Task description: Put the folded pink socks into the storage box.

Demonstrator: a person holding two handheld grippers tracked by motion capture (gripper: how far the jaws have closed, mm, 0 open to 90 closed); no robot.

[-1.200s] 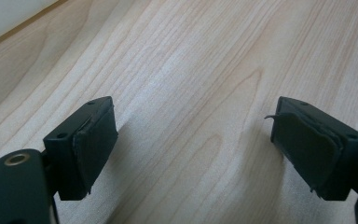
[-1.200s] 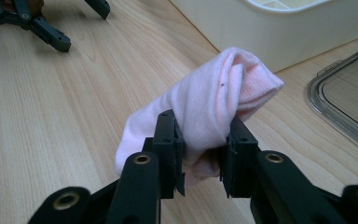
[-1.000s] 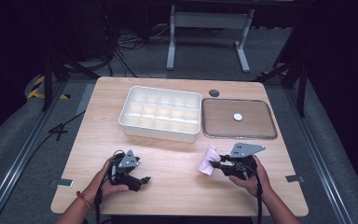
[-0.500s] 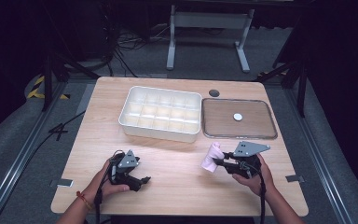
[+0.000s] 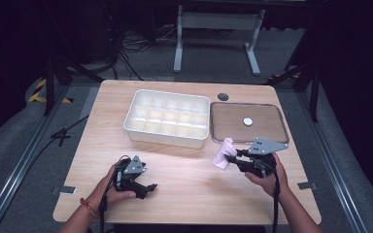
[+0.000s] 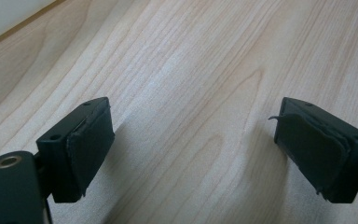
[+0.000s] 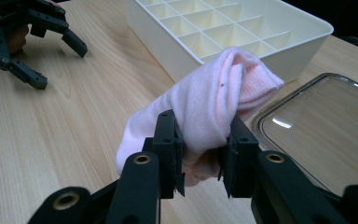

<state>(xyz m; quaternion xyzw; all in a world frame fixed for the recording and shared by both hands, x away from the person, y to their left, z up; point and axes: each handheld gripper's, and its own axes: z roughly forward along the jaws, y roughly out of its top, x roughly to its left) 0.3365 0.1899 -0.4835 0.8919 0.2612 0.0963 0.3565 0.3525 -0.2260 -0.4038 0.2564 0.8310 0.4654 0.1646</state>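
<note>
A rolled pink sock (image 7: 209, 107) is squeezed between the jaws of my right gripper (image 7: 201, 149), held clear of the table. From above, the pink sock (image 5: 222, 154) hangs just in front of the tray's near edge, with the right gripper (image 5: 233, 158) pointing left. My left gripper (image 5: 145, 187) rests on the wood at the front left, open. Its two black pads (image 6: 89, 144) stand wide apart over bare wood with nothing between them. A white compartment box (image 5: 168, 118) sits at mid-table, its cells looking empty.
A shallow metal-rimmed tray (image 5: 250, 124) with a small white disc (image 5: 247, 121) lies right of the box. A dark round hole (image 5: 223, 96) sits in the tabletop behind the tray. Bare wood lies between the two hands. Tape marks (image 5: 307, 185) flag the front corners.
My right gripper has lifted the pink sock off the table and carried it slightly toward the tray. The left hand has stayed put.
</note>
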